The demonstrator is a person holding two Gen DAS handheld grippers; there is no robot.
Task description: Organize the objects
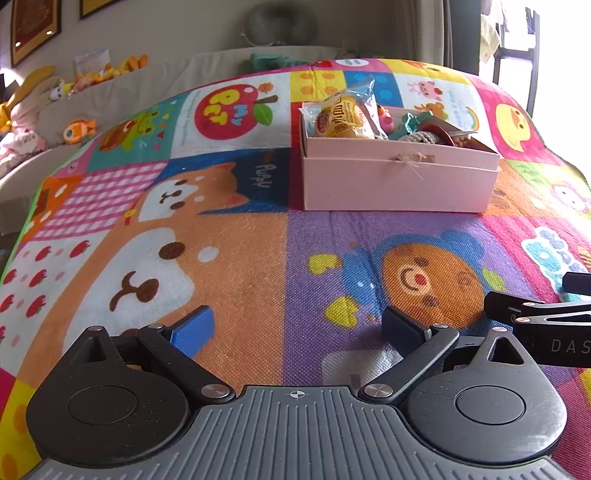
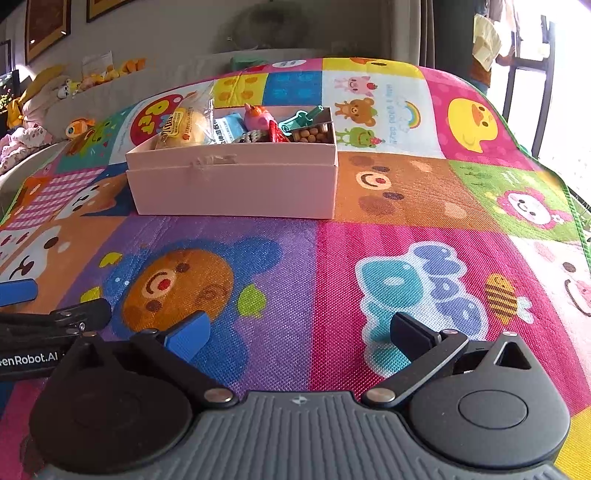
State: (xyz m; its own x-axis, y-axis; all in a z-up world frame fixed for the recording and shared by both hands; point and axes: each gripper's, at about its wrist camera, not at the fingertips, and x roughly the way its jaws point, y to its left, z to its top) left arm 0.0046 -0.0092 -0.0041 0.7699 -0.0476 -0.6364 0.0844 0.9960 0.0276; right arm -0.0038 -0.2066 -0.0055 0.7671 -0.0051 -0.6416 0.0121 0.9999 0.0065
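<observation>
Pink box (image 1: 399,184), lid off, on the patterned play mat (image 1: 240,258), far of both grippers and well apart from them; it holds a yellow snack packet (image 1: 341,120), pink pig toy (image 2: 258,116), teal plastic piece (image 2: 301,118) and a tray of brown pellets (image 2: 314,134). Left gripper (image 1: 301,328): fingers apart, nothing between them, box far and to the right. Right gripper (image 2: 299,334): fingers apart, nothing held, box far and to the left, bare mat between; plush toys (image 1: 79,129) lie far left off the mat.

Framed pictures (image 1: 35,27), bright window (image 1: 565,55)
</observation>
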